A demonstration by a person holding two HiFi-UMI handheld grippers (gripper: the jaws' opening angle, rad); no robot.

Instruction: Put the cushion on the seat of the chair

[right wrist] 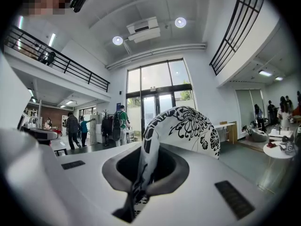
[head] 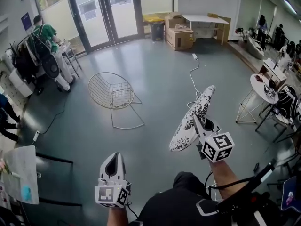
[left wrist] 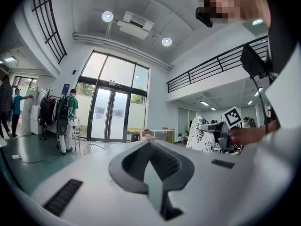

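A white cushion (head: 190, 121) with a black flower print hangs in the air at the right, edge-on and long. My right gripper (head: 197, 121) is shut on its near edge; in the right gripper view the fabric (right wrist: 188, 126) runs up from between the jaws (right wrist: 141, 173). The wire chair (head: 112, 91) stands on the grey floor ahead and to the left, its seat bare. It shows small in the left gripper view (left wrist: 91, 148). My left gripper (head: 113, 158) is low at the left, jaws together, holding nothing (left wrist: 153, 173). The cushion (left wrist: 200, 138) shows to its right.
A white power cable (head: 193, 74) trails across the floor beyond the cushion. Cardboard boxes (head: 178, 34) and a white table (head: 207, 20) stand by the glass doors. A round side table (head: 261, 86) stands at the right, a person (head: 42, 32) at the far left, and a desk (head: 21, 173) near left.
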